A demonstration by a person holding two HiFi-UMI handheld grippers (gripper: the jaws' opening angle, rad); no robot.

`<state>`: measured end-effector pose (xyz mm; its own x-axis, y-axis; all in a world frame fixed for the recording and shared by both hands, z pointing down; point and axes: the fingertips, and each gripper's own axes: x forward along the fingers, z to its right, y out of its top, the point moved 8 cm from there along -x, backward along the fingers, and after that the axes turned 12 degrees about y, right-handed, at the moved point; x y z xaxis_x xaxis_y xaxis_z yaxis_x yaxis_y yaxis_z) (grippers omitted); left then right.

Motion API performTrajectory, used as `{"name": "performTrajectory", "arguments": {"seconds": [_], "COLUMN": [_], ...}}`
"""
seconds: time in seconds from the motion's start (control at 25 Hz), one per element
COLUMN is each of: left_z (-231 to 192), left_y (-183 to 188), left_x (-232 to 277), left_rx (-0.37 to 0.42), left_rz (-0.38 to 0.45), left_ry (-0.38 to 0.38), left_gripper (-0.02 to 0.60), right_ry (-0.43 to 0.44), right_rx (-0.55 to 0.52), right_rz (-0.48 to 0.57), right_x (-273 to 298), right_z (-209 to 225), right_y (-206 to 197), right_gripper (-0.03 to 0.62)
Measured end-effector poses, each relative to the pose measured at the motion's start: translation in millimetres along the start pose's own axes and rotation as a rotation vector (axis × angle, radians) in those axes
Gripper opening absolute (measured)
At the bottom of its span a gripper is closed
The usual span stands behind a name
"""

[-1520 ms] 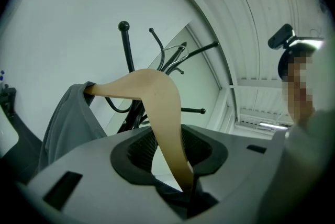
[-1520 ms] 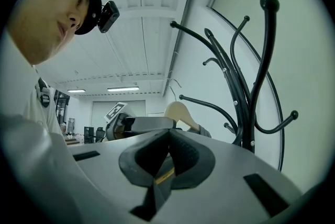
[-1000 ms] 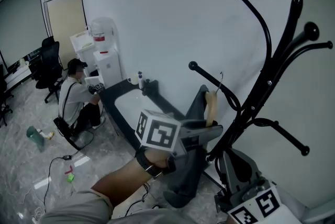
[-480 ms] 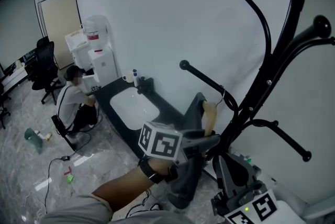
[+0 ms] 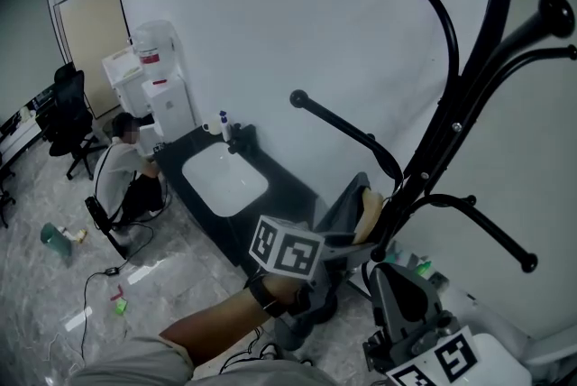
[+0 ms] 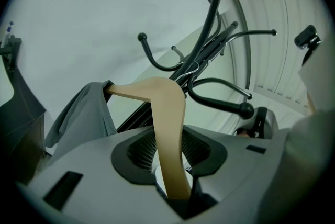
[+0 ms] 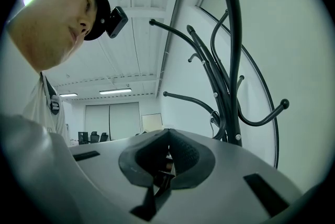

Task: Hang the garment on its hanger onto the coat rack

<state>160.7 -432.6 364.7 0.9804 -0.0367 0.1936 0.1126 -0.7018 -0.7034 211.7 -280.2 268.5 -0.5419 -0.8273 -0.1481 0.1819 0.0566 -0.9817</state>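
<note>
Wooden hanger [image 6: 168,113], with the grey garment [image 6: 84,110] draped over its left end, sits lower centre, clamped in the left claw [image 6: 170,152], just beside the black coat rack [image 6: 209,55]. Right claw [image 7: 166,157] is closed, empty.

Coat rack [image 5: 457,124] top cut by upper edge. Hanger [image 5: 367,215] hook not discernible in head view. Right gripper [image 5: 401,298] cropped at bottom edge.

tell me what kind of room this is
Most likely an office or a lab workroom. Black swivel office chairs stand at the far left, what looks like a water dispenser stands behind a person sitting on the floor, and a black coat rack stands close by.
</note>
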Motion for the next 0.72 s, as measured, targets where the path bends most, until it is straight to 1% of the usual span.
{"name": "performTrajectory", "arguments": {"seconds": [0.16,0.24,0.32,0.4,0.52,0.6,0.72], "left_z": [-9.3,-8.0,-4.7,-2.6,2.7,11.3,28.6], "left_y": [-19.7,-24.6,-25.7,-24.6,-19.6,-20.2,-30.7], "left_x": [8.2,6.1,0.7,-9.4,-28.0,-38.8,-56.4], "left_rx": [0.031,0.074,0.124,0.167,0.218,0.240,0.265], "left_rz": [-0.050,-0.051,-0.041,0.001,0.092,0.124,0.152], "left_ry": [0.030,0.060,0.107,0.160,0.234,0.260,0.270], "left_gripper": [0.137,0.146,0.170,0.173,0.173,0.173,0.172], "right_ry": [-0.006,-0.004,-0.001,0.006,0.015,0.013,0.003], "right_rx": [0.006,0.010,0.013,0.017,0.021,0.026,0.033], "right_rz": [-0.005,-0.010,-0.013,-0.016,-0.017,-0.024,-0.052], "right_x": [-3.3,-5.8,-8.3,-9.7,-11.8,-15.3,-23.5], "right_z": [-0.8,-1.1,-3.1,-7.1,-11.2,-13.7,-17.2], "right_y": [-3.9,-4.8,-5.9,-9.1,-13.7,-14.7,-21.6], "right_gripper": [0.015,0.015,0.015,0.015,0.015,0.015,0.015]}}
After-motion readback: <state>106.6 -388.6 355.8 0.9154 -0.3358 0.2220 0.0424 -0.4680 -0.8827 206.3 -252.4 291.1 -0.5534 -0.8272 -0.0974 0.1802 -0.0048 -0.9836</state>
